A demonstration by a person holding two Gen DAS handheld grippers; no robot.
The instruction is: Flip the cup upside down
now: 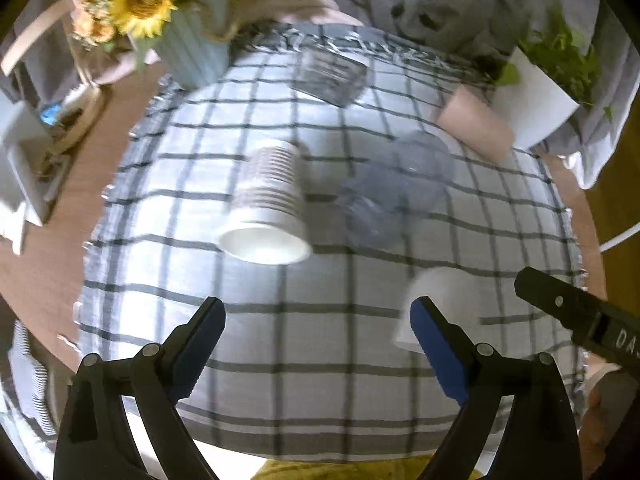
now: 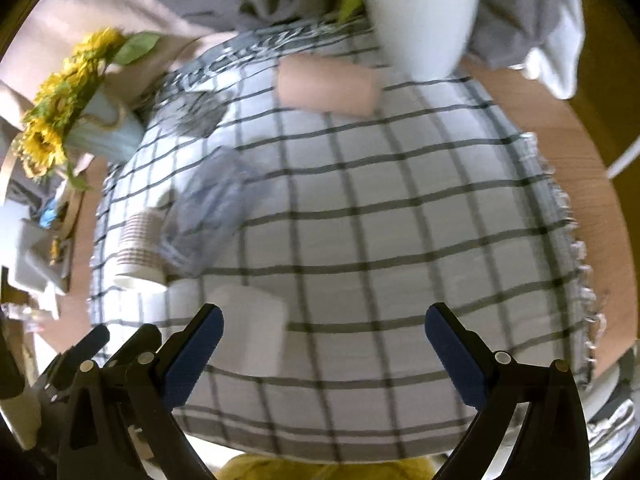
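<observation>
Both tools empty, jaws apart. Left tool (image 1: pixel 318 312) hangs over the checked cloth (image 1: pixel 320 352) on the table (image 1: pixel 44 276); right tool (image 2: pixel 324 320) likewise, fingers spread wide over bare cloth. Target is most likely the plain white cup (image 1: pixel 448 304), which sits on the cloth just beyond and to the right of the left tool's right finger, close to the tip; the frames are motion-blurred, so whether its mouth faces up or down is hard to call, though it looks upright-standing rather than lying. In the right wrist view the same cup (image 2: pixel 250 332) stands just ahead of that tool's left finger, off to the left of the gap, not between the fingers. So the cup lies between the two tools, near both; the right tool seems marginally nearer and needs a short leftward shift to straddle it. The stack of ribbed white cups (image 1: pixel 268 204) lies on its side, mouth toward the camera, well beyond. A clear plastic cup (image 1: pixel 396 188) lies beside the stack, and a pink cup (image 1: pixel 476 124) sits further back.
</observation>
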